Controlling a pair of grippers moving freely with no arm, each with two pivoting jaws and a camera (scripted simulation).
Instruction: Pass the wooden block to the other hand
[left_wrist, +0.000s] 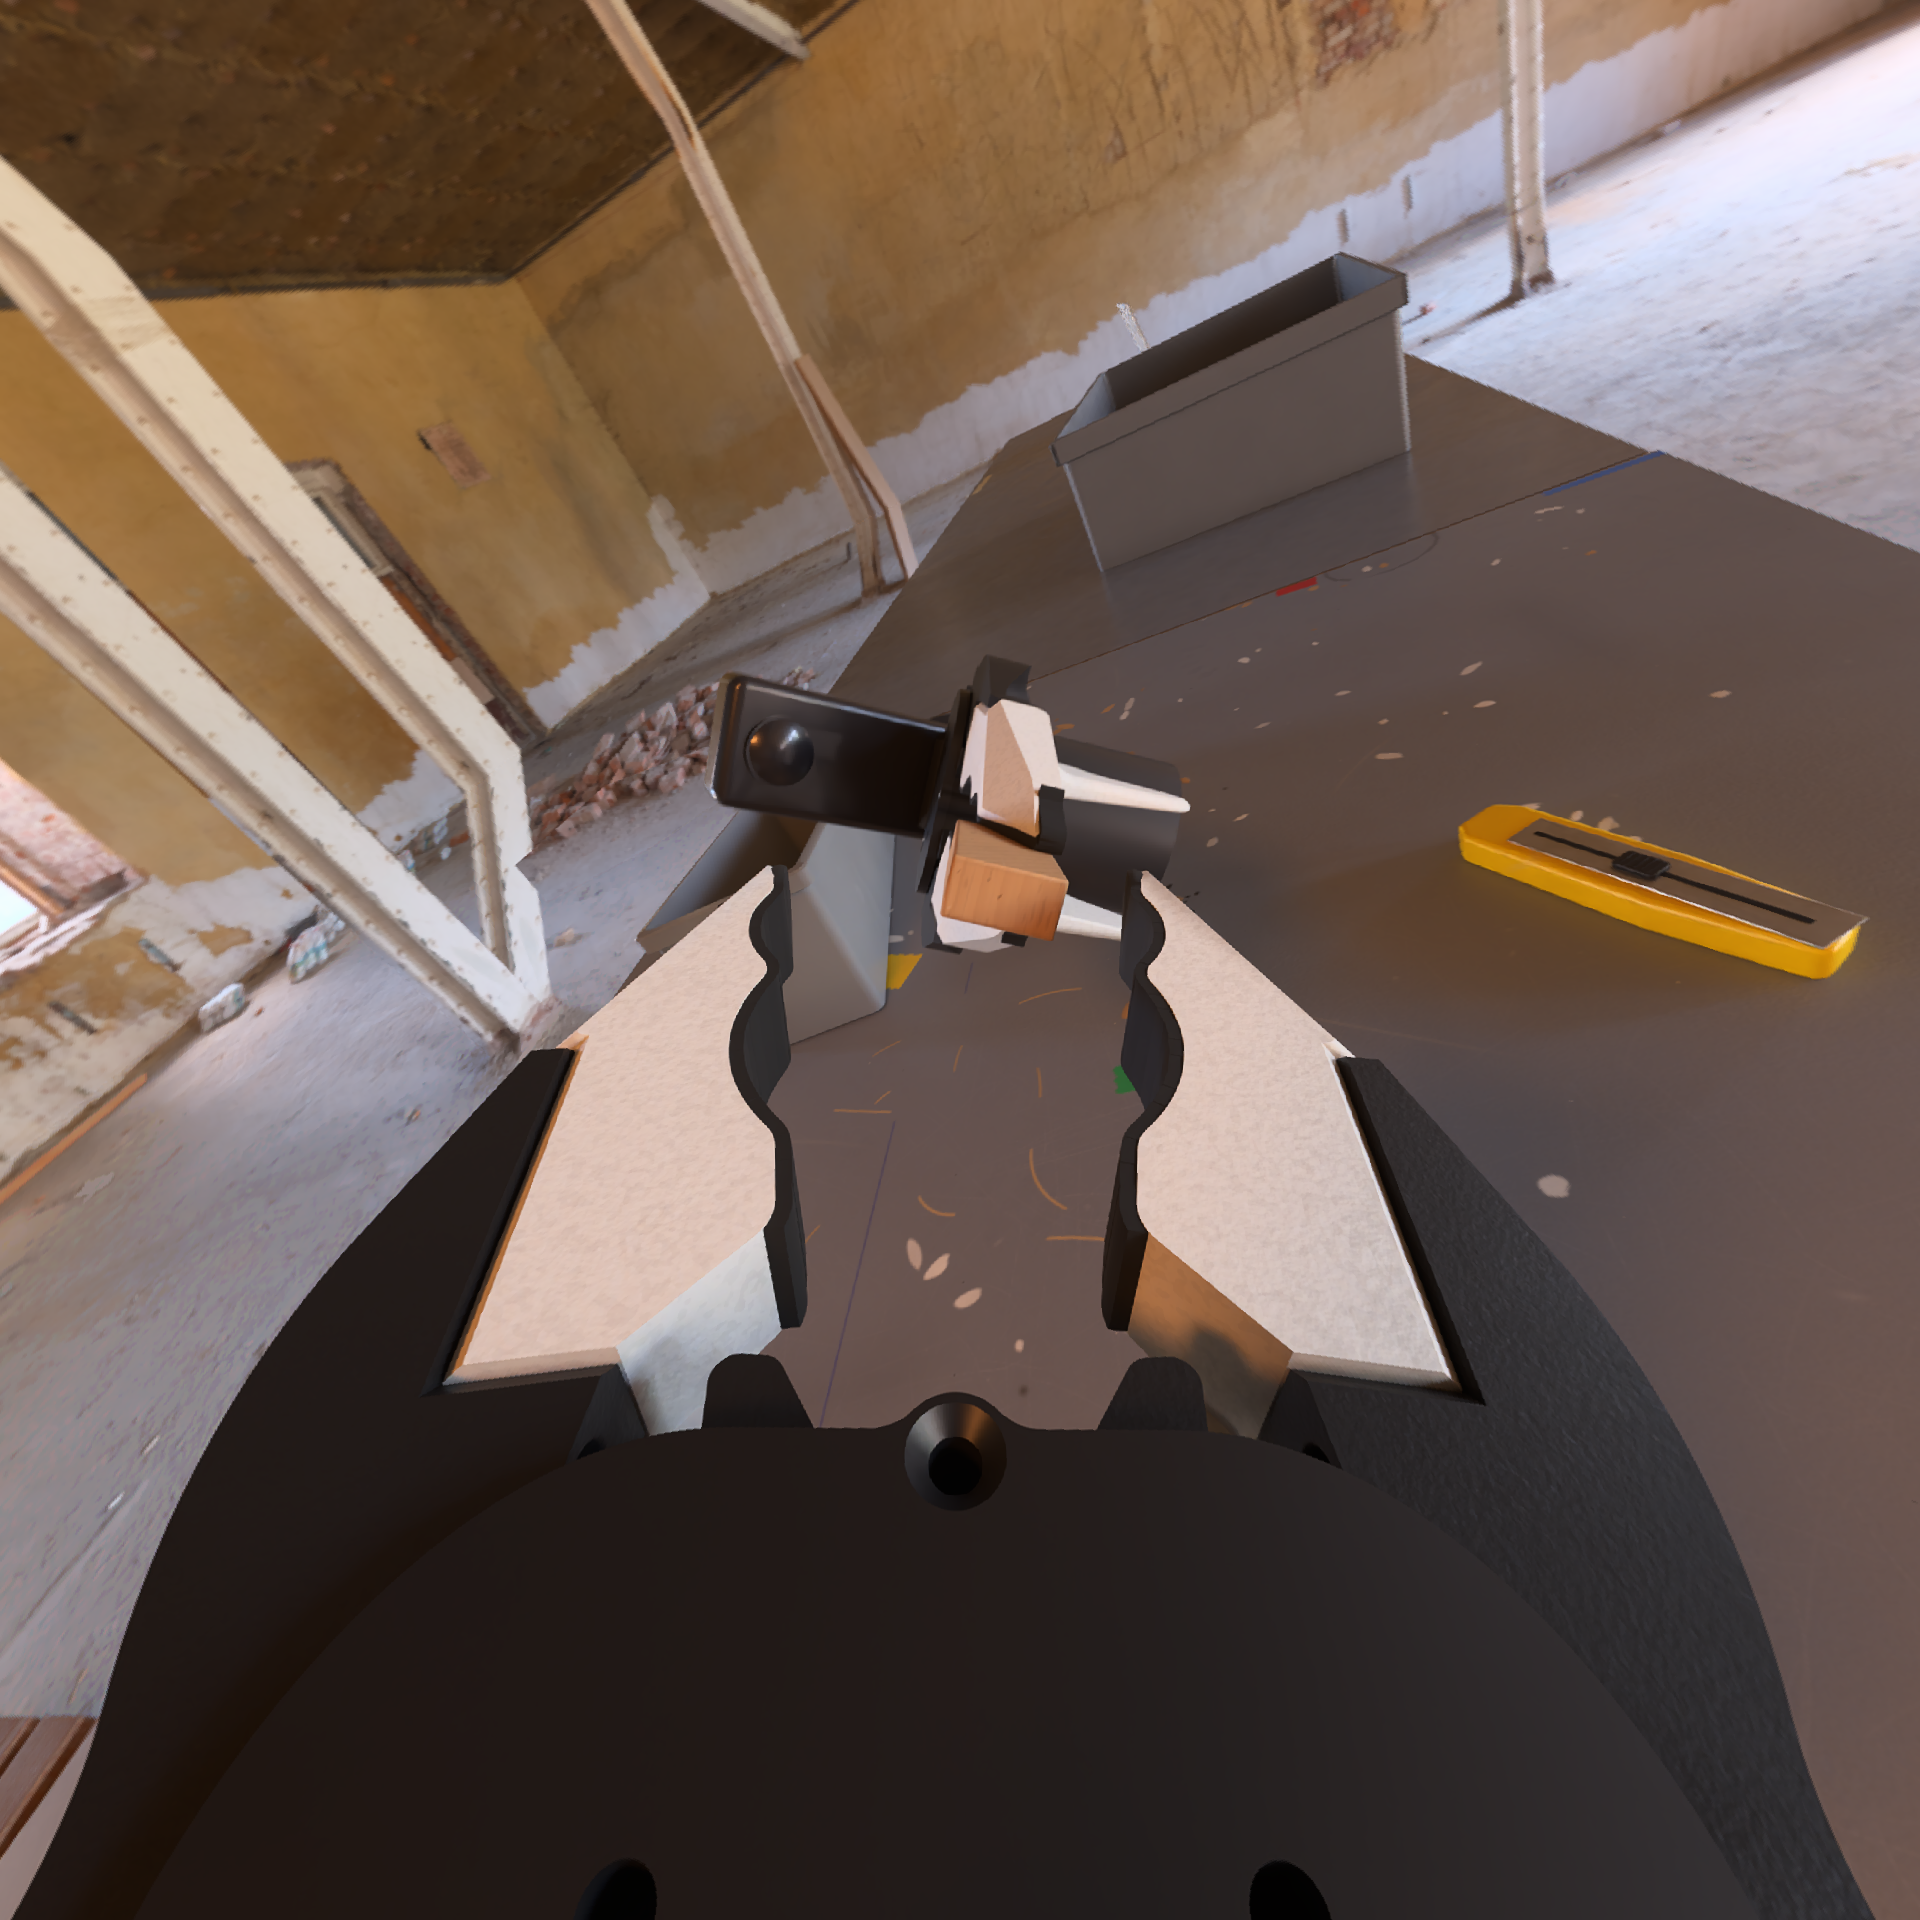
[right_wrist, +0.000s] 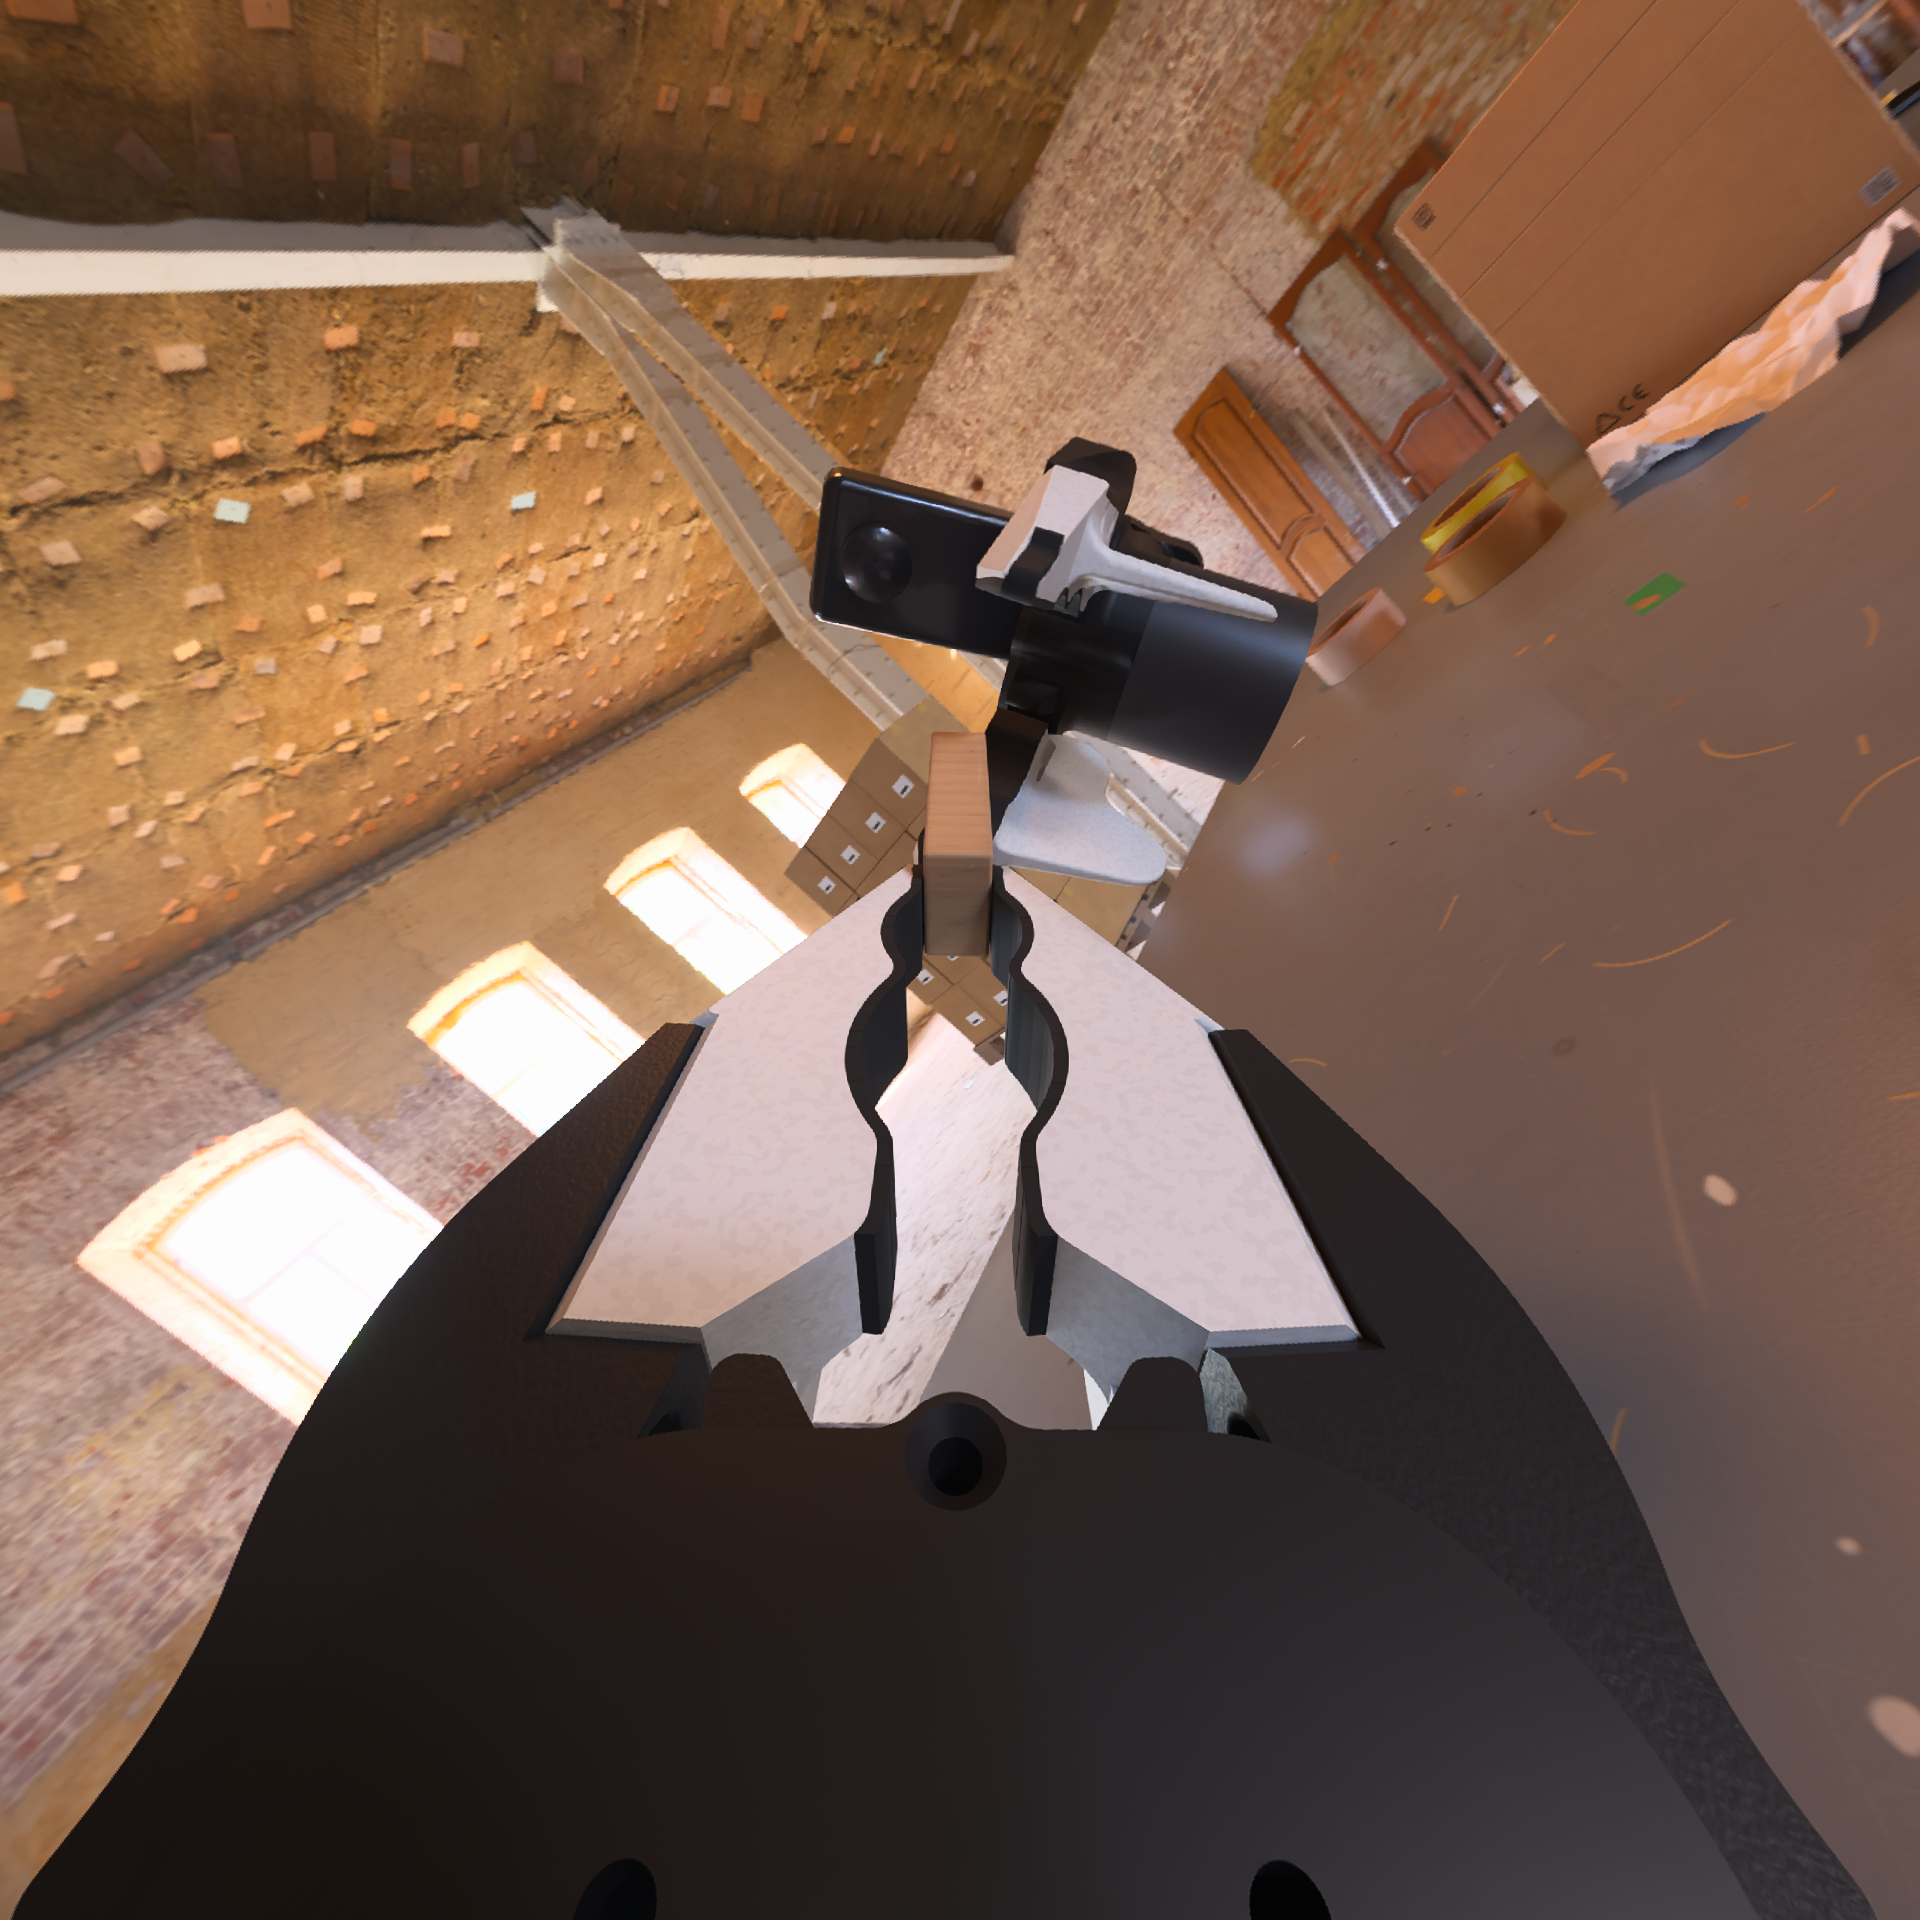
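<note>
The wooden block (right_wrist: 956, 862) is a light tan bar, held in the air above the dark table (left_wrist: 1455, 1143). My right gripper (right_wrist: 956, 904) is shut on its near end. In the left wrist view the right gripper (left_wrist: 995, 862) faces me with the block (left_wrist: 1003, 894) clamped between its white fingers. My left gripper (left_wrist: 958, 904) is open and empty, and the block sits just beyond its fingertips, in line with the gap. In the right wrist view the left gripper (right_wrist: 1029, 717) hangs close ahead, jaws spread, beside the block's far end. Whether it touches the block cannot be told.
A grey open bin (left_wrist: 1236, 416) stands at the far end of the table. A yellow utility knife (left_wrist: 1662, 894) lies to the right. A second grey box (left_wrist: 831, 935) sits below the grippers. Tape rolls (right_wrist: 1486, 530), a cardboard box (right_wrist: 1662, 208) and crumpled paper (right_wrist: 1766, 353) are at the other side.
</note>
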